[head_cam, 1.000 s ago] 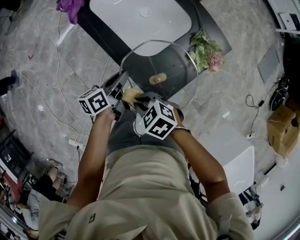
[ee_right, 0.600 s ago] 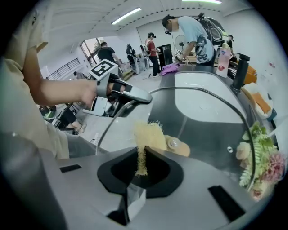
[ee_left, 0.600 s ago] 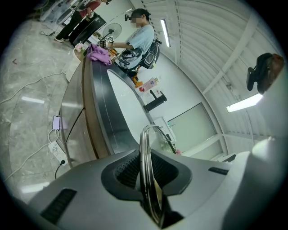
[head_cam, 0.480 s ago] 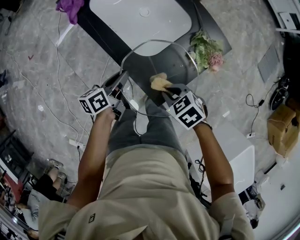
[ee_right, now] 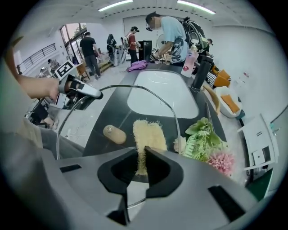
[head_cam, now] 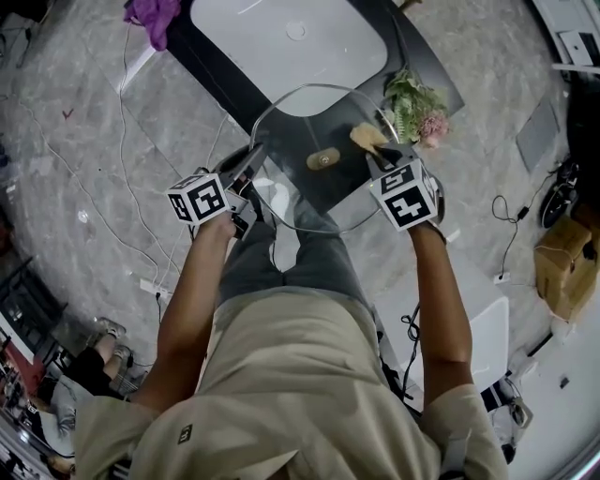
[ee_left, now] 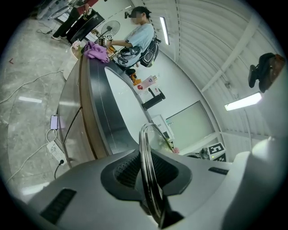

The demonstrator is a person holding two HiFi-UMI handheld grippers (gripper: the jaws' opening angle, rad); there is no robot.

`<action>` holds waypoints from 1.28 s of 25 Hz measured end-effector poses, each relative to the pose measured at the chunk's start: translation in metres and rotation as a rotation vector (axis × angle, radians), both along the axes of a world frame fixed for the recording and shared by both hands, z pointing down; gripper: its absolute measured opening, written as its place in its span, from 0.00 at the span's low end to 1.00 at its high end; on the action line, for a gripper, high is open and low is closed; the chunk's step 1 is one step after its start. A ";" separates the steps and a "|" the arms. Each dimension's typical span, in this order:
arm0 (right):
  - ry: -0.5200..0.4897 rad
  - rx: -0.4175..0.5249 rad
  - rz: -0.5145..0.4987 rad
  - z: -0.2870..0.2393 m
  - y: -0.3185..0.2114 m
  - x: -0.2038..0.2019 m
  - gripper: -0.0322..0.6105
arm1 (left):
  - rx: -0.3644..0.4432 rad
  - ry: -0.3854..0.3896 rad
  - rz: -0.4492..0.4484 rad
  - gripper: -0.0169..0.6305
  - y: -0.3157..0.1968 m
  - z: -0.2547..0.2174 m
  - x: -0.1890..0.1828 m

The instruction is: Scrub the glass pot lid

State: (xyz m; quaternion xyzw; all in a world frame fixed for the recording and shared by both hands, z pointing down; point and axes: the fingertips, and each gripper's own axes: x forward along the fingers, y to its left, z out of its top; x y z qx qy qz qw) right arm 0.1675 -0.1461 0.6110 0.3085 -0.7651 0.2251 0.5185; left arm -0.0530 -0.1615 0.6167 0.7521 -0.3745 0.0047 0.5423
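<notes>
Jaws of your left gripper (ee_left: 150, 179) pinch the glass pot lid (head_cam: 309, 127) by its rim, above the bench (head_cam: 202, 70). Your right gripper (head_cam: 378, 150) clamps a loofah pad (ee_right: 146, 134), seemingly against the glass. Hard pressure could lever the lid loose.

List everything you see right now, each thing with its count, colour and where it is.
Glass pot lid: one, clear with tan knob, held up over the counter.
Scrub pad: one, pale yellow, at the lid's right side.
Flower bunch: one, green and pink, on the counter.
Sink: one, white, set in the counter.
Cloth: one, purple, counter's far end.
Left gripper: one, grey, shut on the lid's rim.
Right gripper: one, grey, shut on the scrub pad.
</notes>
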 end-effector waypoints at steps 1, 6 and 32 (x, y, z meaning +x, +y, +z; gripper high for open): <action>-0.004 -0.004 0.009 0.000 0.001 0.000 0.11 | 0.003 0.000 0.016 0.13 0.001 -0.001 0.001; -0.028 -0.008 0.069 -0.005 -0.001 0.001 0.11 | 0.004 -0.001 0.093 0.18 0.002 -0.002 0.005; -0.093 0.126 0.201 -0.065 -0.016 -0.016 0.11 | 0.133 -0.025 0.156 0.40 -0.008 -0.076 -0.070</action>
